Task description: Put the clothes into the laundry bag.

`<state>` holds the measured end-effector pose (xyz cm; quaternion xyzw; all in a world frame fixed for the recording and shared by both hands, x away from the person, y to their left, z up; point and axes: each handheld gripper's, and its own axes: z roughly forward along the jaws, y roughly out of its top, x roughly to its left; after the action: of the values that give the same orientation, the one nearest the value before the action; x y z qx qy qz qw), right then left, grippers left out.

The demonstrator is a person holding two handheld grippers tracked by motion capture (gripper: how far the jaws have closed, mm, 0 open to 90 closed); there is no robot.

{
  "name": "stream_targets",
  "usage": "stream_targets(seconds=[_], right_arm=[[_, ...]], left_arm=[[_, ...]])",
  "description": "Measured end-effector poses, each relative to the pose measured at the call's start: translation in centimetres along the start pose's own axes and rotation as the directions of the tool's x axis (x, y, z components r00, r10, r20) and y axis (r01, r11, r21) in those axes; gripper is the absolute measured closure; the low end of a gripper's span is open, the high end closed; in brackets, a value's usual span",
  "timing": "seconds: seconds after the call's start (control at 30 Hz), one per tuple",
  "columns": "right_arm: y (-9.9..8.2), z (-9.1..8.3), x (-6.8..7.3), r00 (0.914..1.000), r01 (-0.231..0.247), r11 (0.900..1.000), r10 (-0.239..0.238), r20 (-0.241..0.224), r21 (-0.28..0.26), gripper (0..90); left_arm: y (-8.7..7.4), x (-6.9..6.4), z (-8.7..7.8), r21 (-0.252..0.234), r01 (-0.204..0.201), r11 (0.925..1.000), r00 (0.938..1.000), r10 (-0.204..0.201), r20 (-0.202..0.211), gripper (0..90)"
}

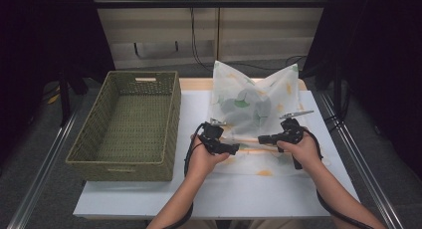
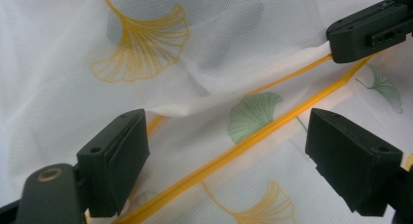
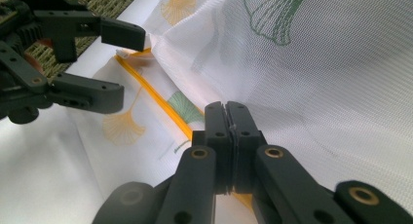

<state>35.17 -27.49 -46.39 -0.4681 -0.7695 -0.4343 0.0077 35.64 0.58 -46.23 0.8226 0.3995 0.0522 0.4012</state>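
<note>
**White tabletop with mesh bag, basket and two hand-held grippers**

Setting: dark curtains at both sides, pale wall panels and hanging cables behind; white tabletop [image 1: 149, 199] on a grey floor.

Item 1: mesh bag [image 1: 251, 107], white, see-through, printed with yellow and green fan-shaped leaves. Stands puffed up at the middle-rear of the tabletop; its near part lies flat toward the person. Yellow zip [image 2: 234, 153] runs along the flat part, between the two grippers.

Item 2: woven basket [image 1: 171, 119], olive green, rectangular, with a slot handle in its end walls. Sits at the left of the tabletop, just beside the bag.

Item 3: left hand-held gripper [image 1: 234, 148], held in the person's left hand [image 1: 201, 159]. Released: jaws stand wide apart, one on each side of the zip, pads clear of the fabric.

Item 4: right hand-held gripper [image 1: 261, 138], held in the person's right hand [image 1: 303, 152]. Clenched: jaws pressed together, pinching the bag's fabric right at the zip line. Tips of both grippers point toward each other, near but apart.
</note>
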Motion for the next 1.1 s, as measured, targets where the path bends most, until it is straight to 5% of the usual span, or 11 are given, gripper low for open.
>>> stream_targets(seconds=[1.1], right_arm=[[-2.4, -1.3, -0.8, 0.9998, 0.019, 0.9995, -0.018, 0.009, -0.025, 89.2]], left_arm=[[-1.0, 1.9, -1.7, -0.006, 0.049, 0.9988, 0.9969, -0.05, -0.061, 10.4]])
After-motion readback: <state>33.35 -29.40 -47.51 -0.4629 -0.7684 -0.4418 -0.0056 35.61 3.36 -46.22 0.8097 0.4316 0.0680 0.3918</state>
